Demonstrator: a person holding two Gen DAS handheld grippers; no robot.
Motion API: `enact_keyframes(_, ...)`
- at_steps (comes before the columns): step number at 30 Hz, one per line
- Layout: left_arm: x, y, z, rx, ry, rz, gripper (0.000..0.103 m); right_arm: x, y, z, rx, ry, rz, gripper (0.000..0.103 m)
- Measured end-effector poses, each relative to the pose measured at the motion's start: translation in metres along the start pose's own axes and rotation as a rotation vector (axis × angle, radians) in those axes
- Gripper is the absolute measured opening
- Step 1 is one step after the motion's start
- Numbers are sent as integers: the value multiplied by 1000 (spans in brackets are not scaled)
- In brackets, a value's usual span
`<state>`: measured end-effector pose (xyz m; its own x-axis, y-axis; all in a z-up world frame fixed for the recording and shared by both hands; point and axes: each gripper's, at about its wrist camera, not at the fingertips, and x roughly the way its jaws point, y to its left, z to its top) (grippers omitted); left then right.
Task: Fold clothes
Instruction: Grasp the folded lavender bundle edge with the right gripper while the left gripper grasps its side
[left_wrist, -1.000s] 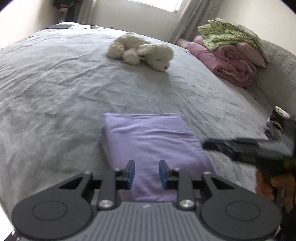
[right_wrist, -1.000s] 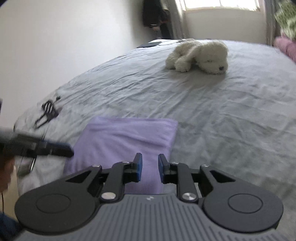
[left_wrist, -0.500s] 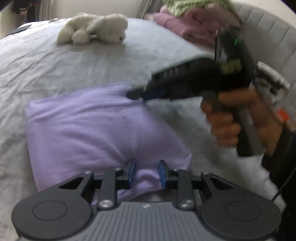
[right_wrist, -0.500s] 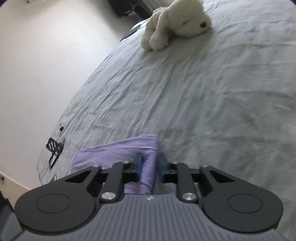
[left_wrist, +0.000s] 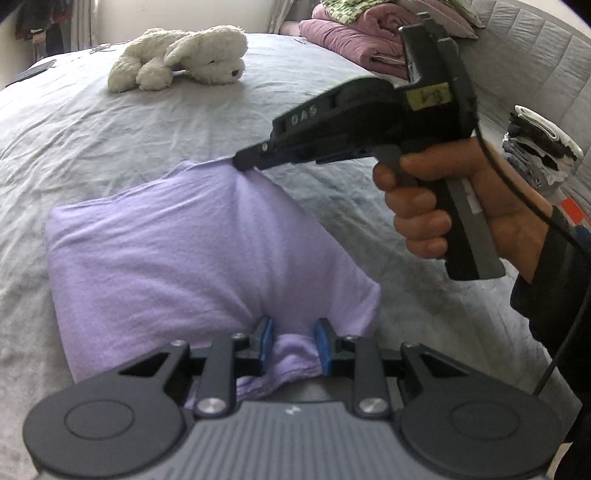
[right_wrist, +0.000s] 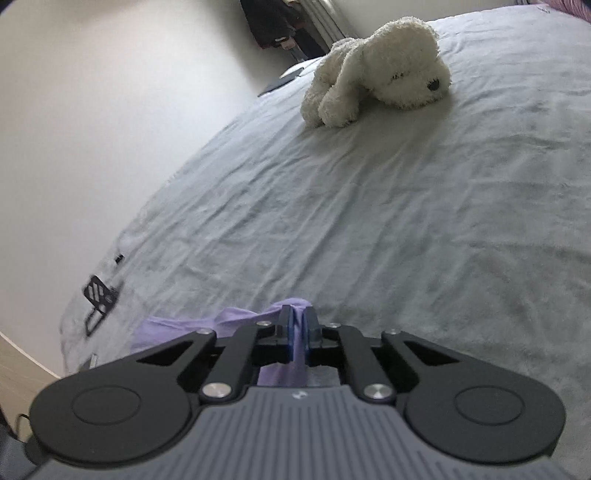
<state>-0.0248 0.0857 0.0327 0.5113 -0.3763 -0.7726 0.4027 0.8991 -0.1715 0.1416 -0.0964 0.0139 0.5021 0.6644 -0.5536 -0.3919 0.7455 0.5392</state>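
Observation:
A folded purple garment (left_wrist: 184, 251) lies on the grey bed sheet (left_wrist: 92, 140). My left gripper (left_wrist: 293, 332) is at its near edge, its blue pads (left_wrist: 266, 336) closed in on a thick bunch of the cloth, which puckers toward them. My right gripper (left_wrist: 243, 162), held by a hand (left_wrist: 443, 206), pinches the garment's far right corner and lifts it into a peak. In the right wrist view the right gripper (right_wrist: 297, 332) is shut on a thin fold of the purple garment (right_wrist: 236, 317); the rest of the garment is hidden below the tool.
A white plush dog (left_wrist: 177, 62) lies farther back on the bed, also seen as the plush dog (right_wrist: 380, 70). Rolled pink blankets (left_wrist: 354, 37) and a stack of folded clothes (left_wrist: 539, 147) sit along the right side. Small black clips (right_wrist: 98, 295) lie near the left bed edge.
Both grippers came down onto the garment from above. The right one closed on the far corner and raised it; the left one's pads drew in around the near edge.

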Motion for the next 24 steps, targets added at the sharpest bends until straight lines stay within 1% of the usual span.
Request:
enact_keyframes(7, -10, 11, 0, -58, -21, -50, 29, 11, 4, 6, -43, 17, -38, 7)
enact_keyframes(11, -6, 6, -3, -42, -14, -36, 29, 17, 7, 11, -66, 24, -57, 8)
enact_keyframes(12, -6, 6, -2, -38, -15, -32, 29, 14, 9, 8, -69, 18, -59, 8)
enact_keyframes(14, -10, 11, -1, -66, -22, -38, 29, 5, 13, 3, -76, 4, -62, 5)
enact_keyframes(16, -15, 16, 1, -93, -30, -45, 29, -3, 17, -3, -83, -10, -65, 7)
enact_keyframes(17, -18, 21, 2, -114, -42, -45, 29, -7, 19, -6, -86, -17, -66, 15)
enact_keyframes(18, -26, 29, 2, -153, -75, -37, 29, -12, 21, -9, -90, -24, -68, 16)
enact_keyframes(20, -40, 46, 3, -231, -138, -18, 29, -20, 25, -14, -96, -38, -71, 17)
enact_keyframes(21, -46, 56, 3, -270, -158, 3, 29, -24, 27, -17, -100, -45, -72, 17)
enact_keyframes(24, -56, 82, 1, -380, -194, 74, 29, -37, 33, -26, -110, -66, -76, 17)
